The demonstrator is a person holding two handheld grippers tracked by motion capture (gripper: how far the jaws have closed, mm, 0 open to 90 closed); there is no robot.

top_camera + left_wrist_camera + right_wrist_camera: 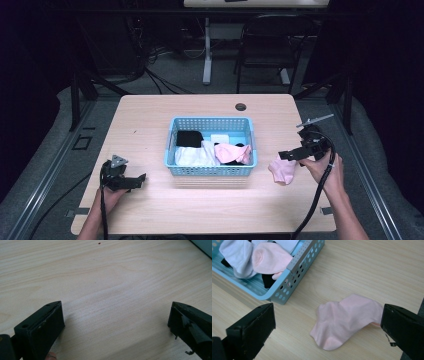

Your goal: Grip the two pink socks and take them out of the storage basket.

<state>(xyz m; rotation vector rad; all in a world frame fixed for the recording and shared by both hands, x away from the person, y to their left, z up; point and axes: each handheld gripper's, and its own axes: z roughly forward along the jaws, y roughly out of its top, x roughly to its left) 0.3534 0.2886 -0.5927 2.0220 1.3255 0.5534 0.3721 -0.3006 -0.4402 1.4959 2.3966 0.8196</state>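
Pale wood table (150, 125): a pink sock (344, 320) lies flat just right of the basket (212, 170), apart from it. Right gripper (295, 154) hangs released above the sock; left gripper (134, 181) rests released, well left of the basket. Likely unloading socks; next calls for reaching into the basket.

Pale pink sock (344, 320) lies flat and slightly rumpled on the wooden table (367, 270), near the blue basket's (297, 277) corner, apart from it, its toe end nearest.
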